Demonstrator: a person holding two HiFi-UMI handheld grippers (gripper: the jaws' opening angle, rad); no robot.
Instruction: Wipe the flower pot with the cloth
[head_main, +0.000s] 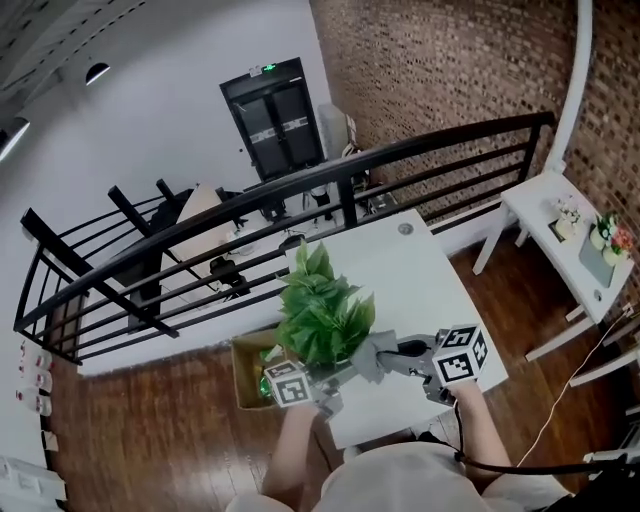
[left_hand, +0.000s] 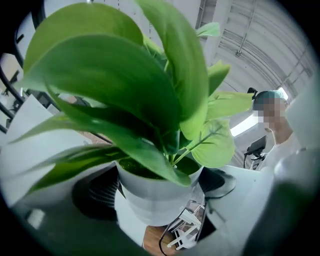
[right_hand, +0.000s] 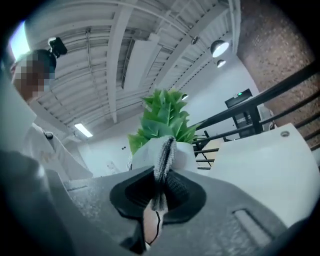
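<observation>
White and smooth-sided, the flower pot sits between the two pads of the left gripper, which is clamped on its wall. It hangs in the air near the front edge of the surface, and wooden floor shows beneath it. The right gripper is clenched on a fold of grey cloth, which hangs just beside the pot wall; I cannot tell whether they touch.

The main risk, I judge, is the pot slipping. It is round and slick, pinched only from two sides, and top-heavy with broad leaves. A firm sideways wipe could spin it in the pads or push it out, dropping it onto the surface or the floor. The cloth is held by a narrow pinch and could drag free if it catches on the rim.

The pot's long axis runs base to leaves, roughly upright, mouth and foliage upward; any slight lean I cannot tell.
</observation>
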